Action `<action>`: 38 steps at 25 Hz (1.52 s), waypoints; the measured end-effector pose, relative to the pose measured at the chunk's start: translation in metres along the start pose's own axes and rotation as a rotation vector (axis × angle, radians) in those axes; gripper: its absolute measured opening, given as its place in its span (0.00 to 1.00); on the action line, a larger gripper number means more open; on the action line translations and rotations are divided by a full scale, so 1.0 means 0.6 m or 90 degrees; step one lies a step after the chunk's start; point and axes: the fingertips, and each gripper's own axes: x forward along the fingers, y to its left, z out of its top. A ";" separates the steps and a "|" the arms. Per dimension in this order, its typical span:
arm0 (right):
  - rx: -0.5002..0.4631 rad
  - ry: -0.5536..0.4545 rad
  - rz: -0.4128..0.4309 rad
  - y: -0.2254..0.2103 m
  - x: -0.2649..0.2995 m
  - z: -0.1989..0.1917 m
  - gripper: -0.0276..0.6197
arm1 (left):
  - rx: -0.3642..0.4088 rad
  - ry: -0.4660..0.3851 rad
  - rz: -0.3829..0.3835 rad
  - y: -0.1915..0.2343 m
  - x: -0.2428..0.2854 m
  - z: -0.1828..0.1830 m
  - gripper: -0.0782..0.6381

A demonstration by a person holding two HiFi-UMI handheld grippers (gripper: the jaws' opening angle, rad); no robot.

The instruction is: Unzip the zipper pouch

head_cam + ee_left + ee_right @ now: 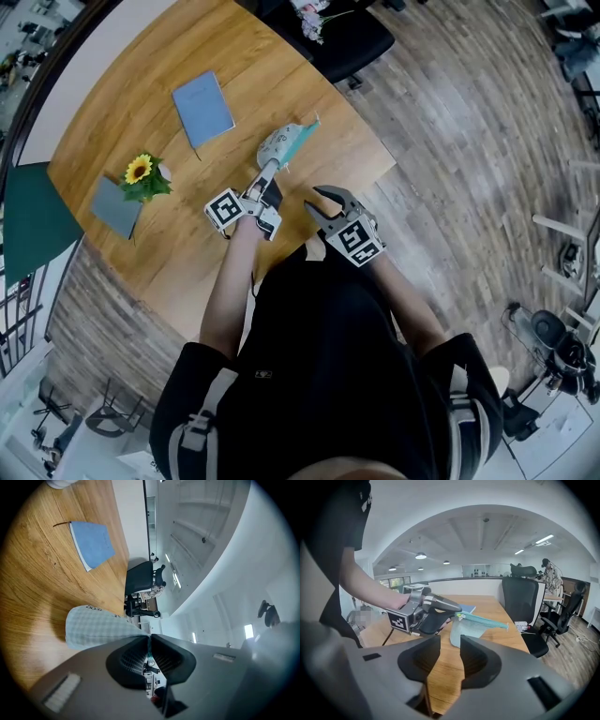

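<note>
The zipper pouch [284, 143] is pale checked fabric with a teal zipper [483, 619] along its top edge. It stands on edge over the wooden table [272, 75]. My left gripper [270, 172] is shut on the near end of the pouch [91, 627], and the fabric is pinched between its pads [149, 639]. In the right gripper view the left gripper [425, 611] holds the pouch [469, 632] up at the zipper's near end. My right gripper [315, 200] hovers at the table's near edge, right of the left one. Its jaws [450, 646] stand apart with nothing between them.
A blue notebook [202, 109] lies beyond the pouch on the table. A sunflower [140, 172] and a grey card [114, 207] sit at the left. A black office chair [352, 37] stands past the table's far edge, and the table's right edge drops to wood flooring [450, 169].
</note>
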 end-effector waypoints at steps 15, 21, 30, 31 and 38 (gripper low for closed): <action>-0.009 -0.022 0.001 0.043 0.000 0.013 0.23 | 0.006 -0.011 -0.028 -0.055 -0.054 -0.019 0.15; -0.019 -0.035 -0.001 0.066 -0.001 0.025 0.22 | 0.009 -0.037 -0.050 -0.083 -0.093 -0.008 0.15; -0.038 -0.068 -0.018 0.099 -0.001 0.066 0.22 | 0.038 -0.053 -0.076 -0.120 -0.154 0.007 0.15; -0.042 -0.072 -0.020 0.103 0.001 0.074 0.21 | 0.038 -0.054 -0.078 -0.123 -0.160 0.010 0.15; -0.061 -0.084 -0.023 0.136 0.008 0.107 0.21 | 0.042 -0.067 -0.091 -0.141 -0.206 0.027 0.15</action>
